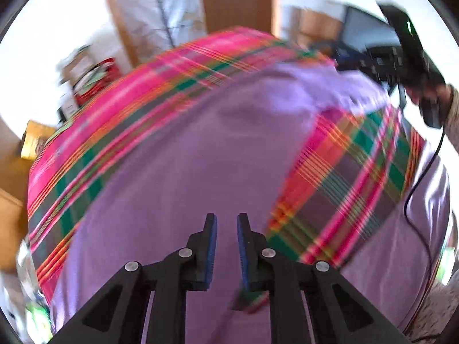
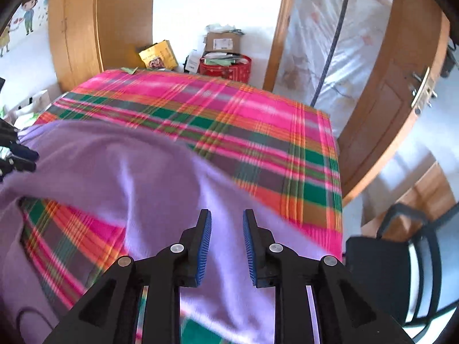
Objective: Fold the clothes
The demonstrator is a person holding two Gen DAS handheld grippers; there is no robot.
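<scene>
A lilac garment [image 1: 200, 143] lies spread on a table covered with a pink, green and orange plaid cloth [image 1: 358, 172]. My left gripper [image 1: 227, 223] hovers over the garment's near part, open, its blue pads apart with nothing pinched between them. At the far right, a hand holds my right gripper [image 1: 373, 60] at the garment's far edge. In the right wrist view the lilac garment [image 2: 114, 166] drapes in soft folds across the plaid cloth [image 2: 229, 109]. My right gripper [image 2: 227, 220] stands open above it. The left gripper [image 2: 27, 159] shows at the left edge.
Beyond the table's far edge sit a cardboard box [image 2: 222, 41], a red tin [image 2: 226, 67] and a yellow box [image 2: 157, 56] by wooden doors [image 2: 387, 109]. A black chair [image 2: 401, 258] stands at the table's right corner. A black cable [image 1: 424, 177] trails over the cloth.
</scene>
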